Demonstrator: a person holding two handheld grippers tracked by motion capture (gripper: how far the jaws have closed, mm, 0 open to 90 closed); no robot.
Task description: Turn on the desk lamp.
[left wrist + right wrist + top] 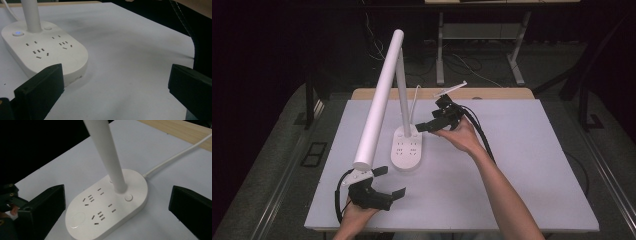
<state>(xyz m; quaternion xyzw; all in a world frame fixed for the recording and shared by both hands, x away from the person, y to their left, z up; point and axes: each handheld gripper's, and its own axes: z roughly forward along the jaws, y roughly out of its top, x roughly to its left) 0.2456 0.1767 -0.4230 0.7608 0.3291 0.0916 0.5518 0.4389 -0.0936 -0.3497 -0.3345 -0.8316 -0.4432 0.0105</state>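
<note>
- Big white table (532, 165) fills the scene, with a strip of wooden edge (492, 93) running along its far side.
- Standing near the table's middle is a white desk lamp; its long tubular lamp head (379, 97) slants down toward the near left, carried on an upright stem (403, 97).
- The lamp's oval socket base (407, 152) sits flat on the table, with outlet slots on top, and a small button (18, 32) glows blue beside the stem.
- A white power cord (180, 153) runs from the base off toward the wooden edge.
- Right gripper (434, 122) hovers just beside the base's far right, jaws spread wide, holding nothing.
- Left gripper (389, 182) sits at the near left, right under the lamp head's tip, jaws also wide apart and empty.
</note>
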